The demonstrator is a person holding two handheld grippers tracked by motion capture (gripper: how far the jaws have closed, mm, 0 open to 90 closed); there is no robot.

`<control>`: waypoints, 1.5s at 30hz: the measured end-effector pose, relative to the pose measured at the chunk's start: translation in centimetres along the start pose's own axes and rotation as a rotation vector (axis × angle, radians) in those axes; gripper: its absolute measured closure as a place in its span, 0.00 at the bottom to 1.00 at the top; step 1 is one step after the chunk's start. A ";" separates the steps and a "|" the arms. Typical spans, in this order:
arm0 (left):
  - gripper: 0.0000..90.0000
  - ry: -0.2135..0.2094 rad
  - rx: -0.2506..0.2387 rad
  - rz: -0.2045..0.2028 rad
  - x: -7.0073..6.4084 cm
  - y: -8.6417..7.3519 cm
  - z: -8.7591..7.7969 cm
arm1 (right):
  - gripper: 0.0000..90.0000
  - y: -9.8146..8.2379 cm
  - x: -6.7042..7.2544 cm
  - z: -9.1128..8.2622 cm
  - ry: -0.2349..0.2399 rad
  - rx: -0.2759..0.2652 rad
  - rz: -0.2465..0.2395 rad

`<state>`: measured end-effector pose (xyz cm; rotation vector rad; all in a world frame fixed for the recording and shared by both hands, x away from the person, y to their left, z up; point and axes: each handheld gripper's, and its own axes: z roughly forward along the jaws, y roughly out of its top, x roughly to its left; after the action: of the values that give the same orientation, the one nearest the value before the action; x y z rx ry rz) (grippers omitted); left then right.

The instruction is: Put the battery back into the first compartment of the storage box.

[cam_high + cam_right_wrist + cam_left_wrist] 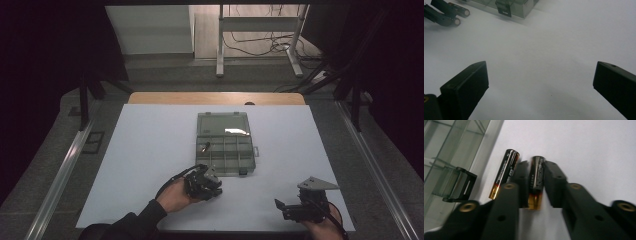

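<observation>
The left gripper (537,182) is clamped on 1 battery (537,178) lying on the white table (150,150), at 6 o'clock of the clear organizer box (225,145). Lift straight up – the second battery (505,173) lies just beside. The right gripper (540,85) waits, jaws wide apart.

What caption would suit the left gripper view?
Left gripper jaws shut on one battery; a second battery lies beside it, near the clear organizer box.
</observation>
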<state>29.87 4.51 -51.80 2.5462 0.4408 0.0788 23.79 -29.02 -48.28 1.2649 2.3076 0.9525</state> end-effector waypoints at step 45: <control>0.86 0.095 -0.115 -0.146 4.2 1.8 -6.7 | 0.00 0.0 -0.1 0.0 -0.005 0.002 0.005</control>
<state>33.36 7.92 -45.31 2.3973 0.6387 0.1669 23.85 -29.04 -48.30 1.2732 2.3026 0.9479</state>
